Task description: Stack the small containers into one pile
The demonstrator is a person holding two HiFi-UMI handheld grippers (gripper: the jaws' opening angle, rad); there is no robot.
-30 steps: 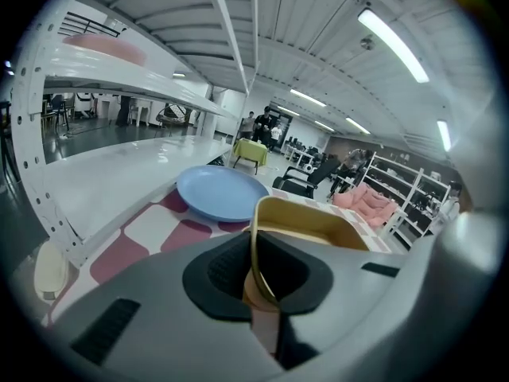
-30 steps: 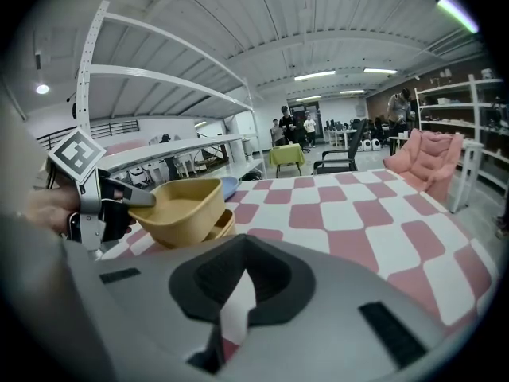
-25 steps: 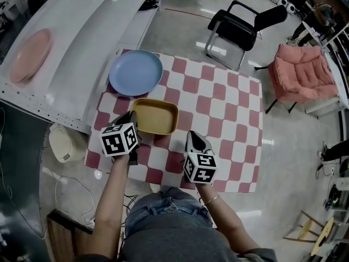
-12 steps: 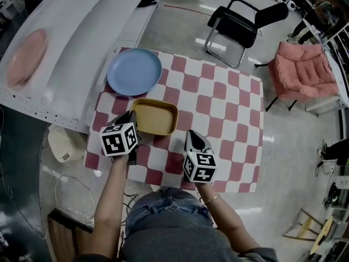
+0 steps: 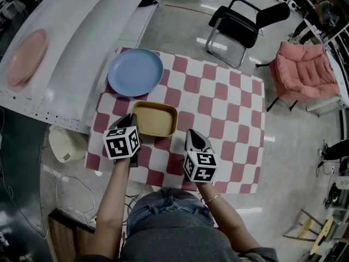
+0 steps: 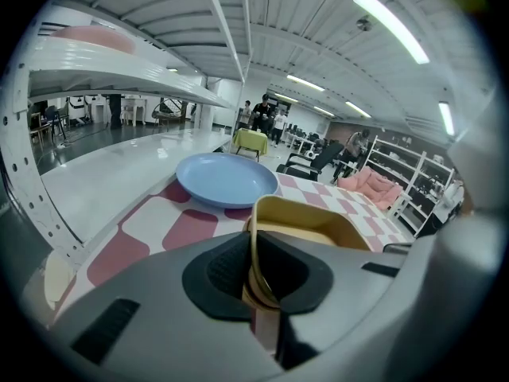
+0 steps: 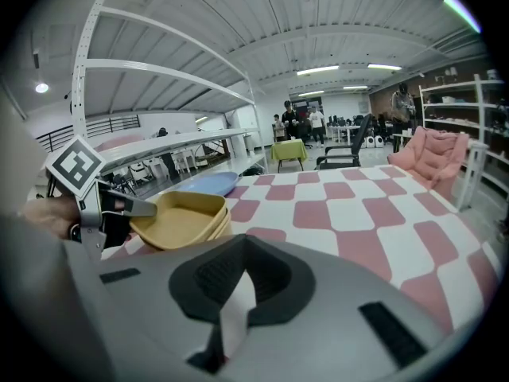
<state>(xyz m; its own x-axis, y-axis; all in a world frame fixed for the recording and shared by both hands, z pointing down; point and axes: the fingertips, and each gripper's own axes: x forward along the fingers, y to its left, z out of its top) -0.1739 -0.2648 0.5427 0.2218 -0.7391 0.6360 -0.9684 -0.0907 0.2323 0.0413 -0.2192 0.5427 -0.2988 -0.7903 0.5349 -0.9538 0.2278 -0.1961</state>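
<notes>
A yellow container (image 5: 158, 119) rests nested on another like it on the red-and-white checked table (image 5: 218, 102); in the right gripper view the yellow container (image 7: 179, 217) shows two rims, one in the other. My left gripper (image 5: 131, 120) is shut on the near-left rim of the upper yellow container (image 6: 318, 221), whose wall stands between the pads (image 6: 231, 273). The left gripper (image 7: 119, 207) also shows from the side, clamped on that rim. My right gripper (image 5: 192, 134) hovers over the table's front edge, right of the pile, shut and empty (image 7: 235, 309).
A blue plate (image 5: 135, 72) lies at the table's far left corner, just behind the containers. A white shelf (image 5: 65, 42) with a pink plate (image 5: 27, 56) runs along the left. A black chair (image 5: 242, 29) and a pink armchair (image 5: 300, 72) stand beyond the table.
Almost nothing: the left gripper and the yellow container it holds have shifted very slightly toward me. The right gripper has stayed in place.
</notes>
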